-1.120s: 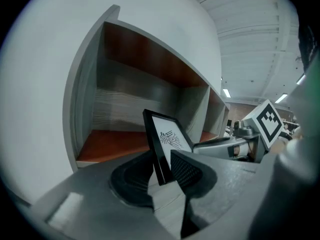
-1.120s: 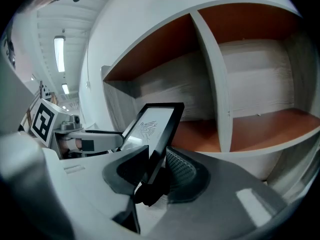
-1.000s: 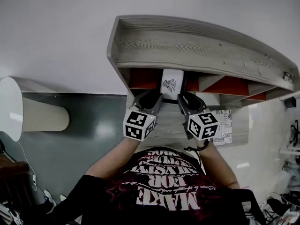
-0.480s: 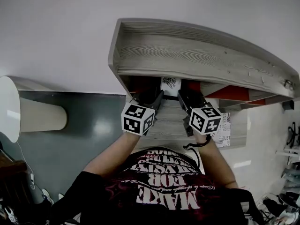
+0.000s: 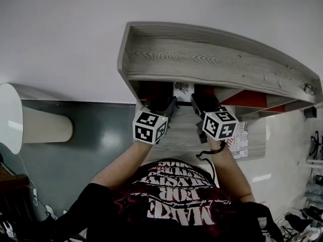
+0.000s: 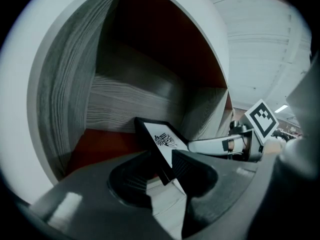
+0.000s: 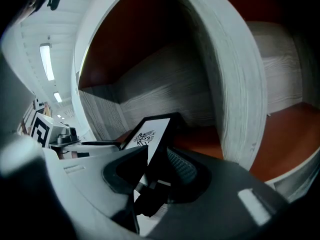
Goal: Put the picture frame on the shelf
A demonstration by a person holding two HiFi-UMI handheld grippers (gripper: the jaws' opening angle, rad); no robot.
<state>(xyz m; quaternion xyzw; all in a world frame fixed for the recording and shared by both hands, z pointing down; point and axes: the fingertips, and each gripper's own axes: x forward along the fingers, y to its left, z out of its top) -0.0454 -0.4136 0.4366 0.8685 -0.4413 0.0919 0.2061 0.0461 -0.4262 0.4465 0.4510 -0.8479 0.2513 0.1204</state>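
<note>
Tongs come first, nearest us: the left tongs and the right tongs sit side by side, each on one side edge of the black-edged rectangular picture frame with its white printed face. In its own view the left tongs press both jaws on the picture frame, parted only by the rim's thickness. The right tongs have just eased their jaws a shade wider, yet the picture frame sits between them and the pads look to be on it; we read a hold about to loosen, not one let go.

Since a second ago both tongs have gone forward. The picture frame, then out in front of the grey wood-grain shelf with red inner panels, now stands inside the compartment just ahead of the jaw tips, its top hidden under the top board. We judge the placing nearly done: setting down and release remain.

The picture frame spans the gap between the tongs, printed face turned back toward us, its back toward the rear wall beyond. Its long axis runs up and down, roughly upright. Whether its foot touches the shelf floor we cannot tell.
</note>
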